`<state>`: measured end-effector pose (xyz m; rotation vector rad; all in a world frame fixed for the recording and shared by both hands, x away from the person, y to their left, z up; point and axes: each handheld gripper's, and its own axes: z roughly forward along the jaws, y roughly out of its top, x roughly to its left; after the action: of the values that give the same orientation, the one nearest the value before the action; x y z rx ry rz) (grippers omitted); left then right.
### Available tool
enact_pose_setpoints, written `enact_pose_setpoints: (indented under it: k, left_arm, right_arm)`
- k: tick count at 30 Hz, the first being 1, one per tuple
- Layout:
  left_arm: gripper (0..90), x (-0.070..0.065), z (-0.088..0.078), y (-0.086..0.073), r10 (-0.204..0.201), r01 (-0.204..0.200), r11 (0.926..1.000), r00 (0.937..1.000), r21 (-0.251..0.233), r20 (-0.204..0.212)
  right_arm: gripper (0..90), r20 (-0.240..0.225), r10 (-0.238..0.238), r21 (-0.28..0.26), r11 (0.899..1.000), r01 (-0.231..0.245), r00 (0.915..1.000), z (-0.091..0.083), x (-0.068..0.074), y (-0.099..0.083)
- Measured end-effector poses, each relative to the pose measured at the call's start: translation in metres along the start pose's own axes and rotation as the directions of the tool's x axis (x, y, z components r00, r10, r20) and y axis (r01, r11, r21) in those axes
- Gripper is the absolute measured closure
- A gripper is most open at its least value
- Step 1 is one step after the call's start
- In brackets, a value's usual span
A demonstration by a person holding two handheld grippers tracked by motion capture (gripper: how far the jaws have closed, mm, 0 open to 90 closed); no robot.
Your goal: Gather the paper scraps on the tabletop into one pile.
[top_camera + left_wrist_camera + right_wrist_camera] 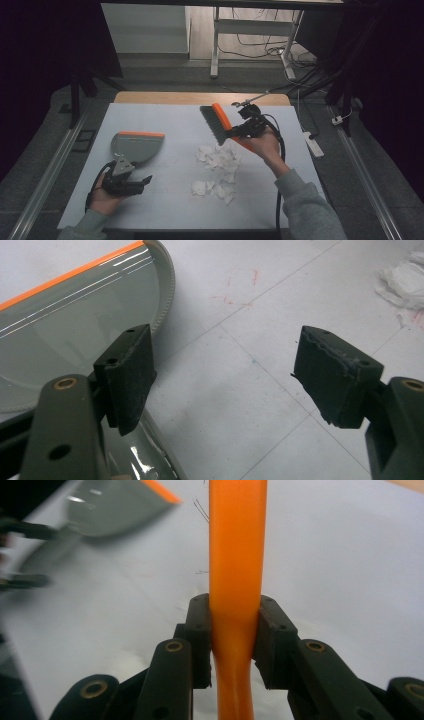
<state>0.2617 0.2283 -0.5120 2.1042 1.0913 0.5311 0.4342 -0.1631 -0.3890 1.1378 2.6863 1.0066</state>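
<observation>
At the 7 o'clock corner of the white table (165, 210), a hand (102, 197) holds the left gripper (145, 179). Its jaws are wide apart with nothing between them. In the left gripper view, one black pad (127, 375) sits over the edge of the grey dustpan (60, 335), and the other pad (332, 375) is over bare table.

Near the middle lie torn bits of white paper (216, 172), one small heap toward 6 o'clock and a bigger heap just past it.

The dustpan (136, 146) with its orange strip lies flat toward 9 o'clock, just past the left gripper.

Toward 2 o'clock, the other hand (265, 145) holds the right gripper (241, 131) up. Its jaws are closed tight on the orange handle (236, 580) of a brush (216, 123). The dark bristles hang above the far paper heap.
</observation>
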Motion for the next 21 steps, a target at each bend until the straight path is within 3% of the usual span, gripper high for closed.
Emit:
enact_pose_setpoints:
  k: [2,4,8,12,14,17,19,21]
  left_arm:
    - [25.0,0.000,0.000,0.000,0.001,-0.001,1.0000,1.0000,0.000,0.000]
    - [25.0,0.000,0.000,0.000,0.001,-0.001,1.0000,1.0000,-0.001,0.001]
    - [25.0,0.001,0.000,0.000,-0.002,0.002,1.0000,1.0000,0.001,0.001]
    - [25.0,0.002,0.000,-0.001,-0.005,0.005,1.0000,1.0000,0.003,0.000]
    - [25.0,0.003,0.000,-0.001,-0.006,0.006,1.0000,1.0000,0.003,0.000]
    - [25.0,0.003,0.001,-0.001,-0.006,0.006,1.0000,1.0000,0.003,0.001]
    - [25.0,0.002,0.001,-0.001,-0.004,0.004,1.0000,1.0000,0.004,0.002]
    - [25.0,0.002,0.000,-0.001,-0.002,0.002,1.0000,1.0000,0.003,0.001]
  right_arm:
    - [71.1,0.081,-0.005,0.028,1.000,0.003,0.9967,0.000,-0.013,-0.005]
    - [71.1,0.157,-0.019,0.073,0.997,0.008,0.9874,0.006,-0.026,-0.011]
    - [71.1,0.223,-0.055,0.158,0.987,0.019,0.9733,0.023,-0.042,-0.022]
    - [71.1,0.237,-0.130,0.241,0.968,0.071,0.9628,0.041,-0.041,-0.025]
    - [71.1,0.202,-0.153,0.253,0.962,0.099,0.9674,0.044,-0.033,-0.025]
    - [71.1,0.153,-0.202,0.290,0.945,0.151,0.9674,0.047,-0.017,-0.026]
    - [71.1,0.168,-0.229,0.273,0.945,0.178,0.9589,0.042,-0.010,-0.027]
    - [71.1,0.196,-0.240,0.226,0.955,0.194,0.9509,0.031,-0.006,-0.027]
